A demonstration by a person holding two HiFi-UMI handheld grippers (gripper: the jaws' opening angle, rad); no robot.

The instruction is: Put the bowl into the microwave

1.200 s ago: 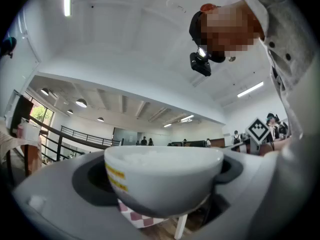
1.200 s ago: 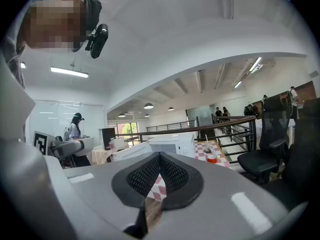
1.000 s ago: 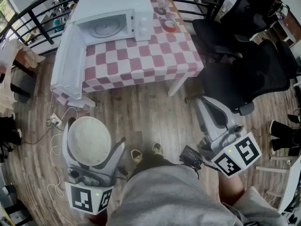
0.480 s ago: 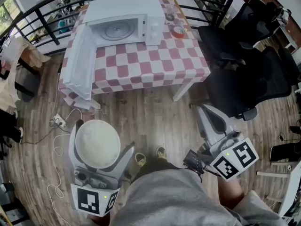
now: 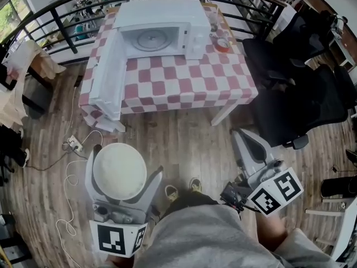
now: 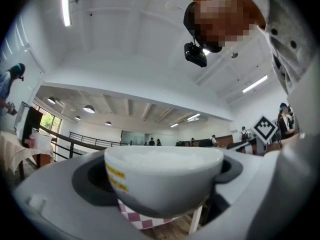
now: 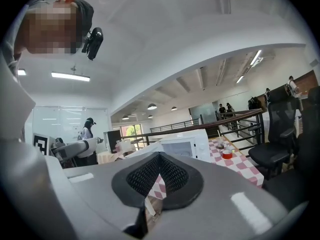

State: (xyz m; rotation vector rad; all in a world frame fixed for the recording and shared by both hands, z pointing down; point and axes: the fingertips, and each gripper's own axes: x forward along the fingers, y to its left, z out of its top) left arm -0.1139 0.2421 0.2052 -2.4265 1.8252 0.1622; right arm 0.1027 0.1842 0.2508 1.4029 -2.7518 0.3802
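From the head view, the left tongs (image 5: 124, 163) sit near the person's left side, low over the wooden floor (image 5: 184, 141). Their jaws are spread wide and clamped on the rim of a white bowl (image 5: 117, 172), one jaw on each side. The bowl is upright and well short of the bench (image 5: 189, 85), which stands farther off under a red-and-white checked cloth. On the far part of the bench is a white microwave (image 5: 192, 27) with its door (image 5: 109, 74) swung fully open to the left, showing the round glass plate (image 5: 152, 39) inside. A small red-topped pot (image 5: 222, 42) stands just right of the microwave. The right tongs (image 5: 241, 140) hang at the near right, jaws together, with nothing in them. Black office chairs (image 5: 304, 94) crowd the right side, and a white cable (image 5: 70, 177) trails over the floor at the left.

In the left gripper view the bowl fills the middle, seated between the two grey jaws with its rim touching both. Yellow marks (image 6: 116, 176) run along its left side. A patch of the checked cloth shows beneath it.

In the right gripper view the dark ribbed pads (image 7: 159, 176) meet, and nothing is held between them. Beyond the jaws the microwave and the bench stand far off. A person (image 7: 89, 133) stands at the far left.
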